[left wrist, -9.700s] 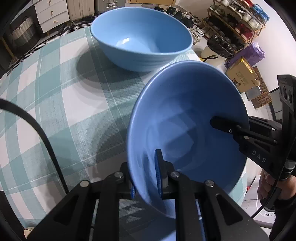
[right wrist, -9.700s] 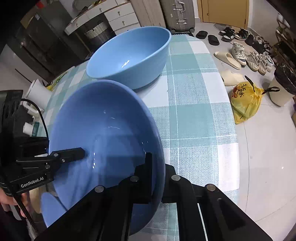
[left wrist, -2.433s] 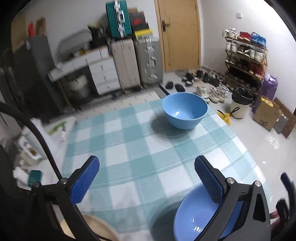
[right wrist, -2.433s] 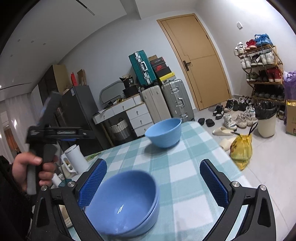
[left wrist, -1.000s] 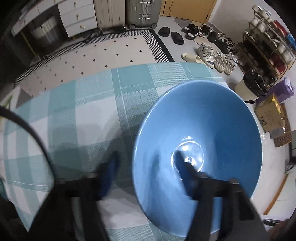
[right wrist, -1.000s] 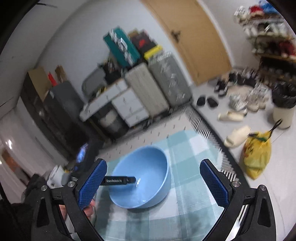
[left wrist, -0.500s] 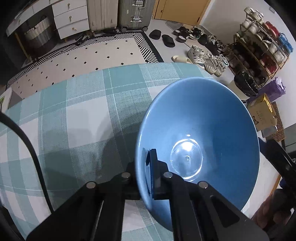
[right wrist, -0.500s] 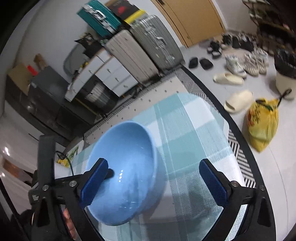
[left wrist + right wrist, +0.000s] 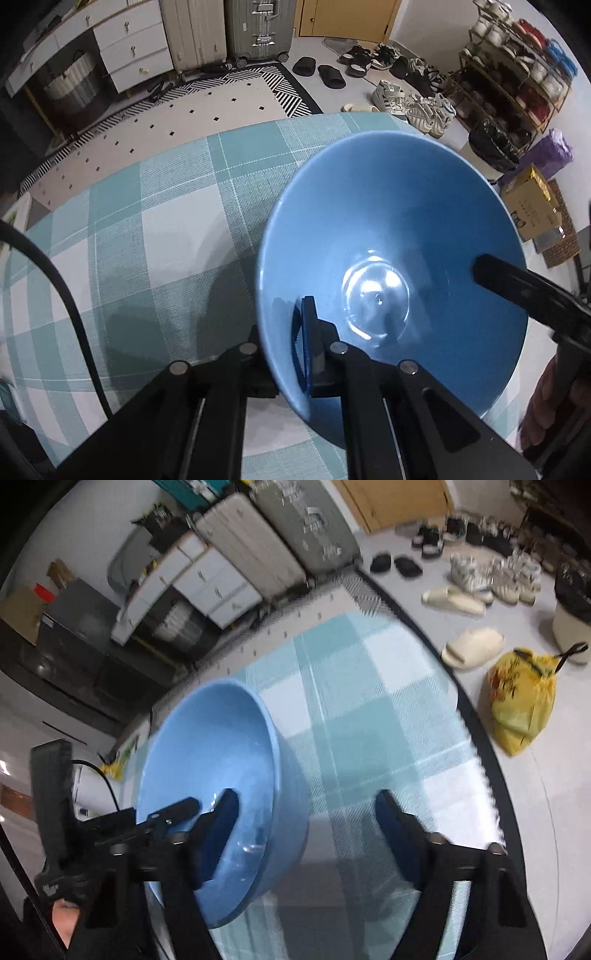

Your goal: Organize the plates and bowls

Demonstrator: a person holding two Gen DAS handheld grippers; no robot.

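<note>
A blue bowl (image 9: 391, 258) is held at its near rim by the left gripper (image 9: 286, 354), whose jaws are pinched narrow on the bowl wall, one pad inside and one outside. The bowl stands on the checked tablecloth (image 9: 155, 229) near the table's far edge, beyond which a patterned rug and rows of shoes are seen on the floor. It appears slightly tipped toward the left gripper, though whether its base is fully lifted cannot be told.

The right gripper (image 9: 306, 834) has been brought to the opposite rim, and its jaws have just been closing. They stand about half wide, with the bowl wall between them: one finger (image 9: 218, 830) is inside the bowl, the other (image 9: 395, 830) is well clear on the outer side. No pressing on the wall is seen yet, so the bowl is not gripped from this side.

The step in hand is judged to be a two-handed pick-up of this last separate bowl, to be carried and nested with the others. Next, the right jaws would need to be closed until both pads bear on the rim, then both grippers raised together and level, so that the bowl is not twisted or dropped over the table edge.
</note>
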